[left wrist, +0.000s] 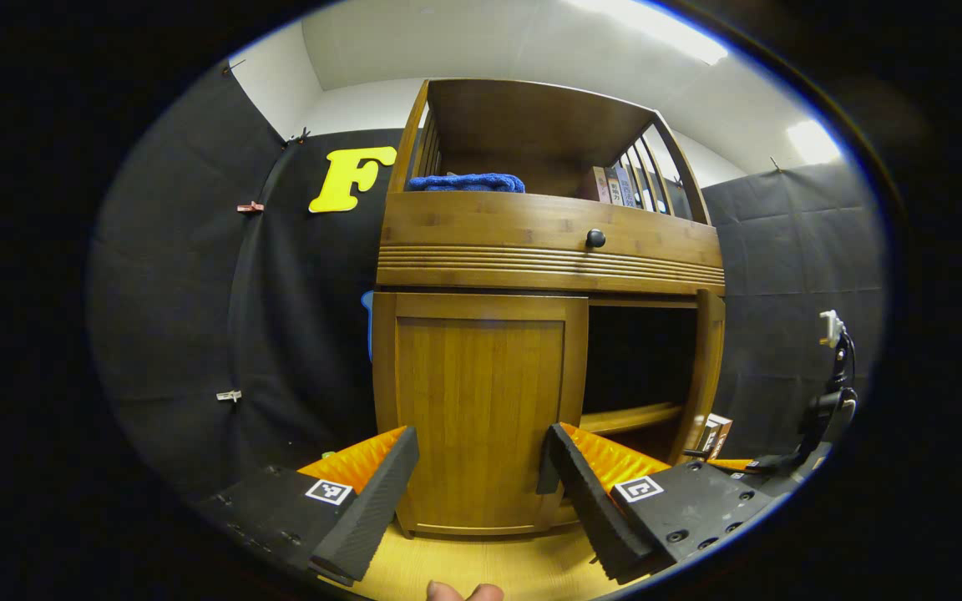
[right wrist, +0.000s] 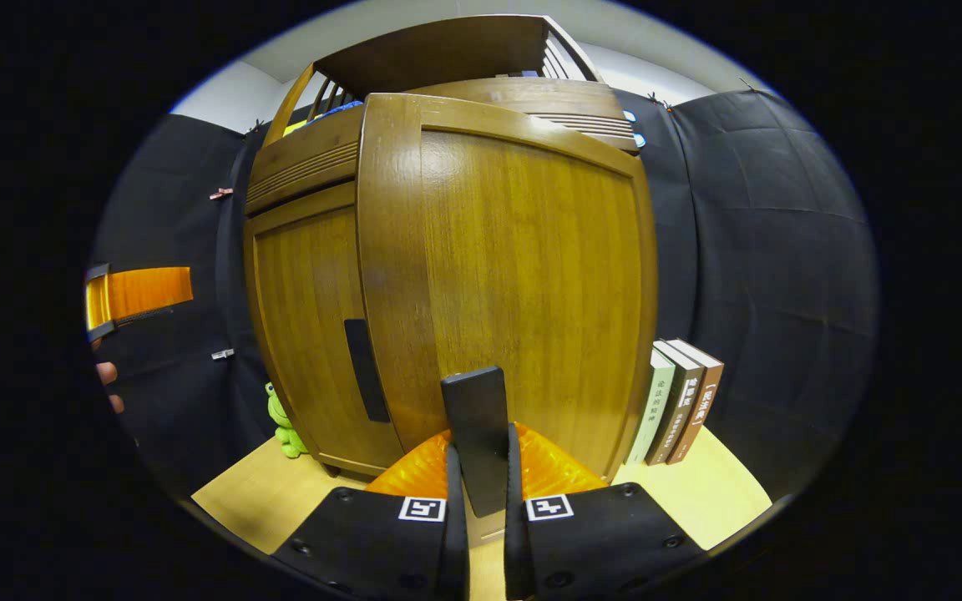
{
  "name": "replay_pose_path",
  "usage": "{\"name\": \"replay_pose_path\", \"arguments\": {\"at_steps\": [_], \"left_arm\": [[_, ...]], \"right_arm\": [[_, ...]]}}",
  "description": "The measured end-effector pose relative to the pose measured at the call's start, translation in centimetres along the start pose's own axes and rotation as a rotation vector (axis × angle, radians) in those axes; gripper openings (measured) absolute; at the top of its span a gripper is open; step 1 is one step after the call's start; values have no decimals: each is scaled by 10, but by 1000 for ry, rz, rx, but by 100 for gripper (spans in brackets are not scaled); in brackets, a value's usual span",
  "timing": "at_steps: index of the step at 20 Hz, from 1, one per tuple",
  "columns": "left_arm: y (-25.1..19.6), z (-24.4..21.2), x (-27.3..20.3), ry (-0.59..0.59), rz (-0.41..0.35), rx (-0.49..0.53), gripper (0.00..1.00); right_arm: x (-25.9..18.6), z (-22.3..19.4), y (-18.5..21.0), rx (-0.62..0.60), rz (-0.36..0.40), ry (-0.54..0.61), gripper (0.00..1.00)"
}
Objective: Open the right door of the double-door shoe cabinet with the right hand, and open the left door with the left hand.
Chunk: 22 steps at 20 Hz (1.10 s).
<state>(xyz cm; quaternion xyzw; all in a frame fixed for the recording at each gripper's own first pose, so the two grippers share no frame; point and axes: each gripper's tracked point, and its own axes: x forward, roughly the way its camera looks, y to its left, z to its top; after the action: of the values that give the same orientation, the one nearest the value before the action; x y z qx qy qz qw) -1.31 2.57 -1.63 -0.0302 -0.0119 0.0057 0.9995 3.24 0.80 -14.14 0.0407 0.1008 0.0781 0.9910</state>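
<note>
At the bottom centre of the right gripper view, the right gripper [right wrist: 481, 492] pinches the black handle [right wrist: 475, 438] of the right door [right wrist: 523, 275], swung out toward the camera. In the left gripper view, the left gripper [left wrist: 481, 484] has its fingers spread before the closed left door [left wrist: 477, 409] at centre, not touching it. Books [right wrist: 675, 402] stand on the bench [right wrist: 698, 492], lower right.

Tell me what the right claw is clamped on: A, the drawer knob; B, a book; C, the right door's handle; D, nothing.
C: in the right gripper view the right claw has both fingers pressed on the dark handle of the swung-out right door.
</note>
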Motion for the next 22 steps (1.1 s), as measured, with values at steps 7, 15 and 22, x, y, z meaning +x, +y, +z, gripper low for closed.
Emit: {"name": "replay_pose_path", "arguments": {"at_steps": [7,15,22], "left_arm": [[-39,2,-10,-7,45,7,98],[-91,-3,-12,10,50,27,98],[-125,-5,-11,20,47,15,98]], "right_arm": [[-55,4,-66,11,-24,-1,20],[-83,13,-132,24,-17,8,15],[-94,23,-182,-45,-42,7,13]]}}
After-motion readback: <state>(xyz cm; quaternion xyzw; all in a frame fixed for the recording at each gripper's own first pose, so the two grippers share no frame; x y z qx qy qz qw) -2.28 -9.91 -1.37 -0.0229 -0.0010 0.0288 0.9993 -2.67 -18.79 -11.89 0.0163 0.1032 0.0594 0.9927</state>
